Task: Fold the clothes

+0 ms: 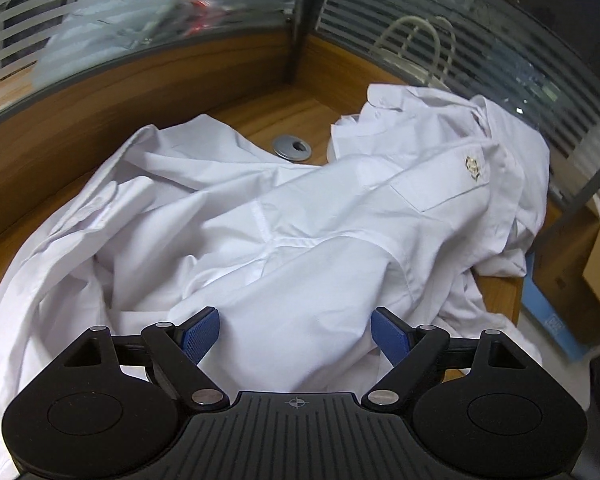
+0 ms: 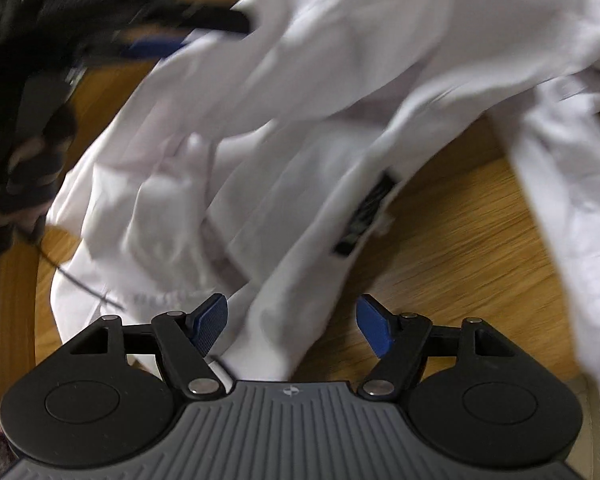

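Fabric fills your left wrist view: the white shirt [image 1: 284,216] lies crumpled across the wooden desk [image 1: 260,116], its chest pocket with a small badge [image 1: 473,166] to the far right and a grey cable grommet [image 1: 292,146] just beyond it, while your left gripper [image 1: 295,336] hangs over the near folds with its blue pads spread wide and nothing pinched. In your right wrist view, blurred, your right gripper [image 2: 293,325] is opening, a near fold of the shirt [image 2: 300,128] lying between the pads untouched, a black label [image 2: 366,216] on the cloth and your gloved left hand [image 2: 24,160] at far left.
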A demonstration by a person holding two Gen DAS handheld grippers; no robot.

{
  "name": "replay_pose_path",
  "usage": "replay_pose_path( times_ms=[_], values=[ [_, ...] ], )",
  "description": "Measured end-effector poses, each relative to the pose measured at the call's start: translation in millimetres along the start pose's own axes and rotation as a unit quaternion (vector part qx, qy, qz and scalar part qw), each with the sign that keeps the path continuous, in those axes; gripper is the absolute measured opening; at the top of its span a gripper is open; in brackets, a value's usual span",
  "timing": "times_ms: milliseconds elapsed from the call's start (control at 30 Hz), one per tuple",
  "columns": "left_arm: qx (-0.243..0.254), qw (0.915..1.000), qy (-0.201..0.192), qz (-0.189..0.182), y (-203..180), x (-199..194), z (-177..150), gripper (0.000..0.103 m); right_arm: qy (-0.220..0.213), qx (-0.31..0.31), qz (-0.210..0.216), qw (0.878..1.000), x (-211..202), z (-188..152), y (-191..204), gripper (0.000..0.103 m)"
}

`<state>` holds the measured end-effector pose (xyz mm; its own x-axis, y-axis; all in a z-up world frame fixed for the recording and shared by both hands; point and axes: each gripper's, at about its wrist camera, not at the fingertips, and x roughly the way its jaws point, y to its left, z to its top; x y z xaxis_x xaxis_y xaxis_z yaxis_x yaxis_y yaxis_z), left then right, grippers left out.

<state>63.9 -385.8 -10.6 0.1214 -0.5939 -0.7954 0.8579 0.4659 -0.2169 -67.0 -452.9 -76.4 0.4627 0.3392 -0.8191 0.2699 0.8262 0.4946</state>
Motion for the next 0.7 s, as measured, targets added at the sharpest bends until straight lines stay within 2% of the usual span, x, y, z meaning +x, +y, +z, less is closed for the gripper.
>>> replay_pose_path(
  times_ms=[67,100,133,200,233,300,433,533,700],
  values=[
    [0.0,0.9999,-0.005,0.009,0,2,-1,0.069,0.009,-0.009,0.001,1.0,10,-4,9,0.07],
    [-0.003,0.9999,-0.005,0.011,2,3,-1,0.054,0.012,-0.016,-0.004,1.0,14,-7,14,0.062],
    [-0.007,0.9999,-0.007,0.008,4,2,-1,0.032,0.011,-0.022,-0.017,1.0,17,-8,17,0.045],
    [-0.022,0.9996,-0.016,0.008,10,-1,0,0.007,0.009,-0.028,-0.033,0.999,18,-8,18,0.025],
    [-0.029,0.9992,-0.025,0.014,13,-5,0,0.006,0.005,-0.021,-0.031,0.999,16,-7,14,0.013],
    [-0.041,0.9979,-0.046,0.023,18,-16,0,0.005,-0.006,-0.012,-0.032,0.999,8,-6,6,0.006],
    [-0.076,0.9932,-0.084,0.031,31,-45,7,0.004,-0.047,-0.024,-0.07,0.996,-27,4,-10,0.005],
    [-0.093,0.989,-0.108,0.038,35,-66,12,0.003,-0.084,-0.052,-0.107,0.989,-62,22,-16,0.005],
    [-0.13,0.9795,-0.147,0.046,41,-99,20,0.003,-0.159,-0.115,-0.188,0.962,-123,62,-14,0.005]
  ],
)
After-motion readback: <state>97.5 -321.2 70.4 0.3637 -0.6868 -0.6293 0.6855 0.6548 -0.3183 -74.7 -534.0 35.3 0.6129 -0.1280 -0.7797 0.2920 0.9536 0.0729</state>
